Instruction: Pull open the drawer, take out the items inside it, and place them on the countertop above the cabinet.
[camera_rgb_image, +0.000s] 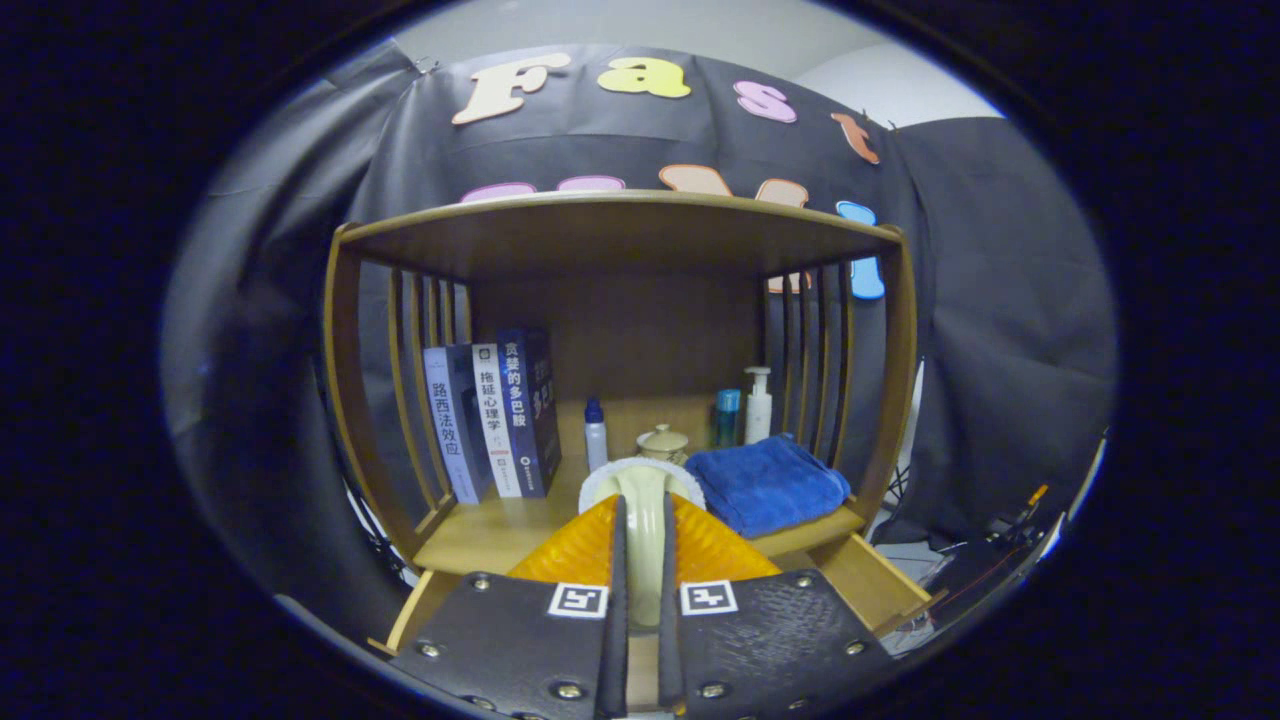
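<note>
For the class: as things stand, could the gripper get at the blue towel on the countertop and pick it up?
Probably not yet. The gripper is shut on a cream brush handle, so its fingers are occupied. The blue towel itself lies unobstructed, ahead and right of the fingers, beside the pump bottle.

a staged home nook: wooden shelf unit (620, 240) with books (490, 420), toiletry bottles (757, 402), black cloth backdrop (1000, 300).
</note>
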